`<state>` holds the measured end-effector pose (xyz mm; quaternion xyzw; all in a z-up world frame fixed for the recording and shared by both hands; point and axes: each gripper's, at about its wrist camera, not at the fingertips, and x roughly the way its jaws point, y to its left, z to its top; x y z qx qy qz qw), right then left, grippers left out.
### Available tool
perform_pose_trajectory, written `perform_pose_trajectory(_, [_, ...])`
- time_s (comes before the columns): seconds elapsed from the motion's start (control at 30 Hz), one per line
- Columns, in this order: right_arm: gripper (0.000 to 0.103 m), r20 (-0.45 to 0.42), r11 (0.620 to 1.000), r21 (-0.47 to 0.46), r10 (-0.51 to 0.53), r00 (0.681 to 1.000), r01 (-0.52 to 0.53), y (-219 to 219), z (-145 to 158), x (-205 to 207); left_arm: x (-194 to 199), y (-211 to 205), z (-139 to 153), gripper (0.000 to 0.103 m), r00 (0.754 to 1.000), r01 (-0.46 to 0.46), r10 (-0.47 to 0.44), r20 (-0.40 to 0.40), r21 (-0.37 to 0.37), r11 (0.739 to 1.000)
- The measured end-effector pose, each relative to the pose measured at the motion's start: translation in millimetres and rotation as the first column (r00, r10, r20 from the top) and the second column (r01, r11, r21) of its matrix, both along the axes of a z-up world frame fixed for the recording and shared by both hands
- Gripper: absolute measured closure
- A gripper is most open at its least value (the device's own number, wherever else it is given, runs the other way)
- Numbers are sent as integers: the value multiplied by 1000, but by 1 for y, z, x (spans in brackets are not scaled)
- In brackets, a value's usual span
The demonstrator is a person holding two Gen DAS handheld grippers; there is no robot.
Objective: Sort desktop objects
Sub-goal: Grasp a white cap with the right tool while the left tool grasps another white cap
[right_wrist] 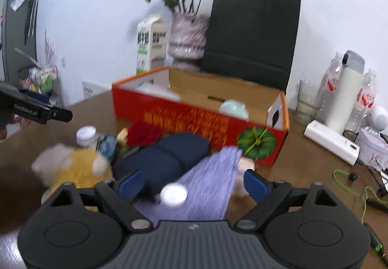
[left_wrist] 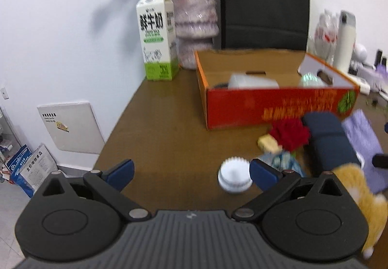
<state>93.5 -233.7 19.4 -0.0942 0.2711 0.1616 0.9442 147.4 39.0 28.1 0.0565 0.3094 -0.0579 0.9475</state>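
Observation:
An open orange-red cardboard box (left_wrist: 278, 108) (right_wrist: 194, 121) stands on the brown desk and holds white items. In front of it lies a pile: a red fabric rose (left_wrist: 289, 134) (right_wrist: 143, 134), a dark blue pouch (left_wrist: 327, 140) (right_wrist: 167, 159), a lilac cloth (left_wrist: 363, 145) (right_wrist: 206, 186), a yellow plush toy (left_wrist: 361, 198) (right_wrist: 72, 169) and a white-capped bottle (left_wrist: 234, 178) (right_wrist: 86, 135). My left gripper (left_wrist: 191, 173) is open and empty, with the bottle cap by its right finger. My right gripper (right_wrist: 191, 184) is open above the lilac cloth and a small white cap (right_wrist: 173, 195).
A milk carton (left_wrist: 157, 38) (right_wrist: 151, 43), a flower vase (left_wrist: 194, 26) (right_wrist: 186, 36) and a black paper bag (left_wrist: 264, 6) (right_wrist: 252, 38) stand behind the box. Bottles (right_wrist: 344, 99), a white device (right_wrist: 332, 142) and green cables (right_wrist: 361, 186) lie at the right. The desk's left edge (left_wrist: 116, 128) drops to the floor.

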Motion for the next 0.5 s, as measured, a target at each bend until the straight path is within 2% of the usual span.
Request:
perform_pose_trajectory(0.03, [31,-5,1000,-5,0,1000,0,2,-3,-2,-1,0,-3,0,1000,7,-7,-5,-1,1000])
perform_pose_trajectory(0.1, [34,-23,1000,4,17,1000,-17,4,-7,-4,-2,-3,-9,0,999,25,-25,-21,-5,1000])
perform_pose_trajectory(0.17, [48,-32,999,13,48,998,-48,8,-8,-6,-1,-9,-14,0,999,40,-40,-27,9,999])
perform_pose_trajectory(0.23, [55,-36,998,7,59,998,-59,13,-10,-7,3,-15,-19,2,999,36,-35,-31,34,999])
perform_pose_trajectory(0.37, [55,-50,998,23,54,997,-53,13,-13,-1,11,-20,-22,11,997,59,-59,-53,6,998])
perform_pose_trajectory(0.5, [55,-52,997,57,54,997,-51,9,-12,1,15,-22,-23,28,995,87,-88,-57,-15,996])
